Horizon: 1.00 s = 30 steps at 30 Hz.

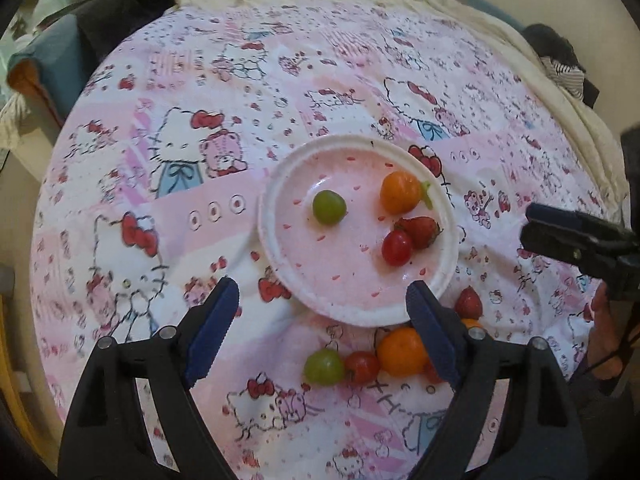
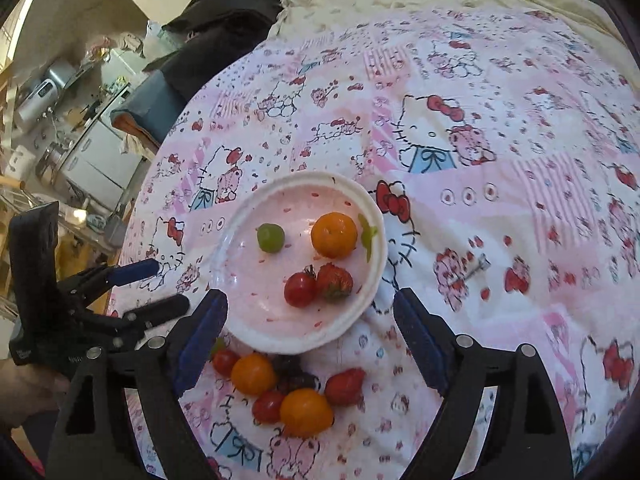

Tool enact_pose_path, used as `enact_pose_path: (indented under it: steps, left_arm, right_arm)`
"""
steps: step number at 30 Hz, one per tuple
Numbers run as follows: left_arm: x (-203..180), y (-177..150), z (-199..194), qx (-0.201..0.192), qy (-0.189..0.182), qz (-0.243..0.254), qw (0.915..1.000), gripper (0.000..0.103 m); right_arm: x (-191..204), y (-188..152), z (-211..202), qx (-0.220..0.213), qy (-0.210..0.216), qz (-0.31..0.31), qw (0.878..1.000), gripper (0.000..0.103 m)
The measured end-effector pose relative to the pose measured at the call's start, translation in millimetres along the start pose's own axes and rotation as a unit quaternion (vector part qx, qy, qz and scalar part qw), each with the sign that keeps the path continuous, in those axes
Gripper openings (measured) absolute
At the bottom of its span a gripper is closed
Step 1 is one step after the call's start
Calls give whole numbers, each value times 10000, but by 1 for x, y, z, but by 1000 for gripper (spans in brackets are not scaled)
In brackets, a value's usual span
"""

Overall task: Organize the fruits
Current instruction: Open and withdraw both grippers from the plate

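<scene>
Fruits sit partly in the pink plate (image 1: 276,236) at frame centre: green grape (image 1: 329,207), orange (image 1: 400,192), strawberry (image 1: 420,231), cherry tomato (image 1: 396,247); others lie below it on the bed's sheet (image 1: 208,128). Left gripper (image 1: 322,328) and right gripper (image 2: 310,332) are both spread, empty

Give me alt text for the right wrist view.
An open right claw hovers over a plate holding a grape, orange, tomato and strawberry. More fruit lies on the cloth below; the left claw is at left, open.
</scene>
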State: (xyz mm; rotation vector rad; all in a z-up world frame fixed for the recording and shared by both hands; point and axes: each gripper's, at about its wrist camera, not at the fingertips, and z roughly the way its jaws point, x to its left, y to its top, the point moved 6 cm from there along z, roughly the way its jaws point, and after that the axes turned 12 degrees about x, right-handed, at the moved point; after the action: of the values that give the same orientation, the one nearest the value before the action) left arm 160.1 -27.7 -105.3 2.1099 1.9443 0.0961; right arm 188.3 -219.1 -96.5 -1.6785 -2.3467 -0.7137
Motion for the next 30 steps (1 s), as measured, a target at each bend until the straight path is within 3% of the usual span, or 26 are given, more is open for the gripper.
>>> enact_pose_path:
  steps: [11,19,22,26,30]
  left_arm:
    - [19,-36,-34,-269,-12,-396,9989,83]
    - [28,-56,-46,-415,175,-580,9973,83]
    - [33,-59,-47,-450,140,-664,9967,83]
    - [41,-55,-50,-583,180,-858,9944,83]
    - [48,-52,-47,-562,187,-1016,9931,83]
  right_arm:
    - [11,-36,-30,-201,79,203,9996,88]
    - [-1,-59,-23,19,175,786,9967,88]
    - [-10,-64,-12,156,-20,1067,9942,87]
    - [-18,-66,4,364,144,1404,9893,88]
    - [-7,-69,21,609,254,1289,9895,87]
